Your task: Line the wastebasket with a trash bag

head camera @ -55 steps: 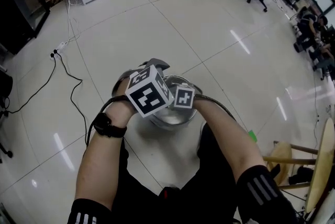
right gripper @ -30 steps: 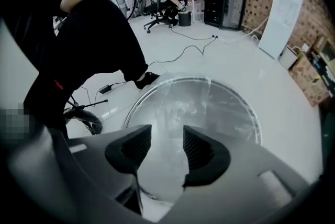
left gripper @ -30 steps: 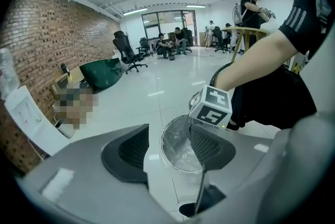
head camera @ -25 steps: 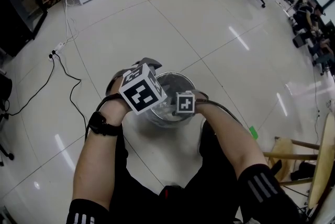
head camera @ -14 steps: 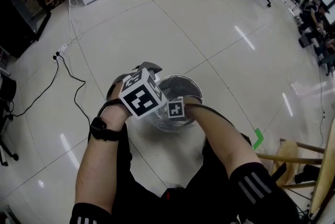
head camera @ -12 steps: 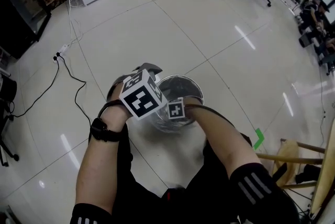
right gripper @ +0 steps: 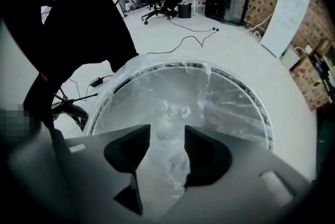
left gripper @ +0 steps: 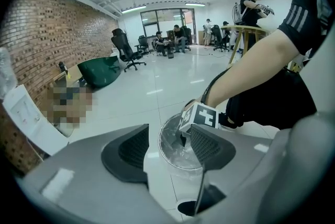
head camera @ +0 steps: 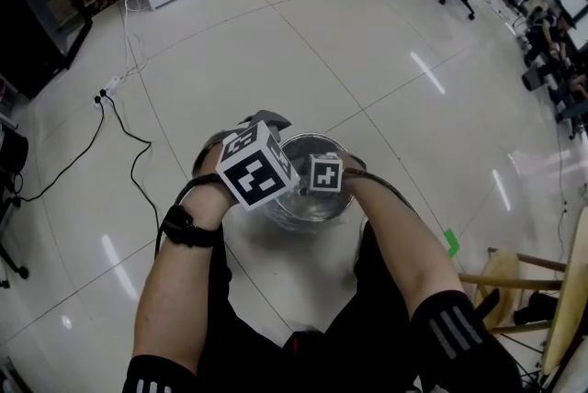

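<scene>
Your right gripper [right gripper: 166, 133] has slid rightward inside the wastebasket [head camera: 338, 201], jaws just opening, empty. Your left gripper [left gripper: 168, 136] is also parted and empty. Press the trash bag [right gripper: 214, 94] against the walls evenly.

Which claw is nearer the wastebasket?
Right. The right claw hangs over the wastebasket, pointing down into it, jaws just opened wider, gripping nothing; the left claw sits off to its side.

sleeves [head camera: 150, 373]: black, white stripes, kinda sporty
watch [head camera: 180, 224]: chunky black one, left of centre
marker cubes [head camera: 258, 167]: white, black squares
left gripper [left gripper: 168, 147], right gripper [right gripper: 166, 150]: grey shells, dark ribbed pads [left gripper: 132, 148]
</scene>
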Tool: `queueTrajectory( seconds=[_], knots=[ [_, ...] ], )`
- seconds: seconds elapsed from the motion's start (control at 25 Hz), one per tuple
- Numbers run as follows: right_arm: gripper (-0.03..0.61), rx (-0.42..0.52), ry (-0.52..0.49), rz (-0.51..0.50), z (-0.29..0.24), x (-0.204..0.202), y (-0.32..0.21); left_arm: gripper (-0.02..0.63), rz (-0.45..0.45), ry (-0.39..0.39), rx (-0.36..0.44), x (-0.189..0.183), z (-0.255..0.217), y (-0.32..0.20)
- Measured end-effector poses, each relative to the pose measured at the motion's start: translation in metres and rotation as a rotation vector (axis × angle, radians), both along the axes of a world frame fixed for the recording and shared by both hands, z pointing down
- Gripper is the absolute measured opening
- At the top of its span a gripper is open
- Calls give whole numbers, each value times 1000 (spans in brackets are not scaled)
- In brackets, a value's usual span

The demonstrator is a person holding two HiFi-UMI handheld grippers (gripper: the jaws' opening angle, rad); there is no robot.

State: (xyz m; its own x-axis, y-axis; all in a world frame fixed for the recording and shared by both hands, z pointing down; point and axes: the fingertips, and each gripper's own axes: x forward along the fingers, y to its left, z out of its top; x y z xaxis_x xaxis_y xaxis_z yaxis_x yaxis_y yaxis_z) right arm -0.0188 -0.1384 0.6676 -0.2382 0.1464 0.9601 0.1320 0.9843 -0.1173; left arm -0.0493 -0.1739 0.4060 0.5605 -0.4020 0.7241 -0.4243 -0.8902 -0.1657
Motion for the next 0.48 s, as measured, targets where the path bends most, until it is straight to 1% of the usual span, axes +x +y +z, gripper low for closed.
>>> queueTrajectory(
  seconds=[0.08,0.16,0.32,0.4,0.48],
  knots=[
    [233,8,3,3,10,-7,-4,245,0,1,-6,-1,2,1],
    [251,3,38,9,26,-8,-6,245,-4,-2,-8,-4,4,1],
    [283,19,41,-11,54,-25,-12,245,-28,-10,-22,-19,10,-1],
    [287,-27,44,-19,69,-32,-4,245,-38,-11,-31,-24,14,-2],
    [287,-64,63,-2,80,-31,2,245,-41,-14,-39,-26,16,-2]
  ],
)
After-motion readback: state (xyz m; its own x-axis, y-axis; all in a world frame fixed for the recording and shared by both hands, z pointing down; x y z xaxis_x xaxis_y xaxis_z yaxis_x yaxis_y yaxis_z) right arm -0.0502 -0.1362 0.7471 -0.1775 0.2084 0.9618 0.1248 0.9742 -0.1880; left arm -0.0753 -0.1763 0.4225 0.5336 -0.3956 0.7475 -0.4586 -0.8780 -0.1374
